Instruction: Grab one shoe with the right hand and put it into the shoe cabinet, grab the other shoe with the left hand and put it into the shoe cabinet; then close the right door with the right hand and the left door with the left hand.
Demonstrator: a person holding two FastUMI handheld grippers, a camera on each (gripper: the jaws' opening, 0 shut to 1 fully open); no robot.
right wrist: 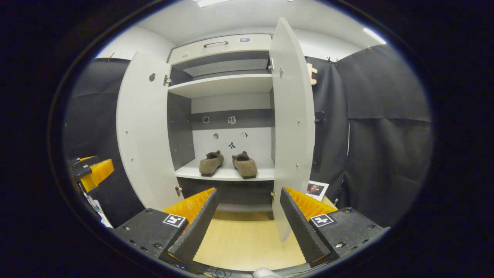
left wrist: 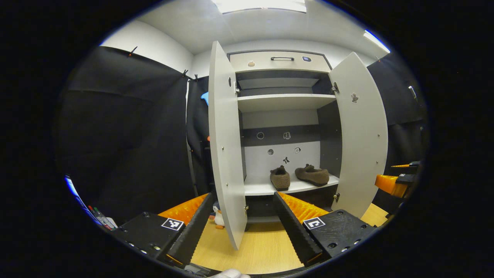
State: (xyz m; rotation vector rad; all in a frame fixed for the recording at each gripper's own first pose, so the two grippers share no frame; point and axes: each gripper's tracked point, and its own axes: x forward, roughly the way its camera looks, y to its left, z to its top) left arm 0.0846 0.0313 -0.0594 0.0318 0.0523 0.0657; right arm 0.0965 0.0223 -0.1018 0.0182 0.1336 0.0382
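Shoes [left wrist: 299, 175] sat side by side on the cabinet's lower shelf [left wrist: 266, 189], toes outward, already stowed; seen again in the right gripper view [right wrist: 227, 163]. Looked soft, fuzzy and light, easy to dent, but needed no more handling. Remaining work judged to be the doors. Right door [right wrist: 292, 127] stood wide open, edge-on just ahead of the right gripper [right wrist: 249, 218], fingers spread and holding nothing. Left door [left wrist: 225, 146] likewise stood open, its free edge pointing between the fingers of the left gripper [left wrist: 243, 222], also spread and empty. Doors looked like stiff, flat, smooth panels on hinges, light to swing, slippery to pinch. Best taken by pushing on the outer face near the free edge, far from the hinges, rather than by clamping. Risked a finger sliding off the smooth face, or a door slamming if shoved hard. Wooden floor [right wrist: 239, 239] lay below.
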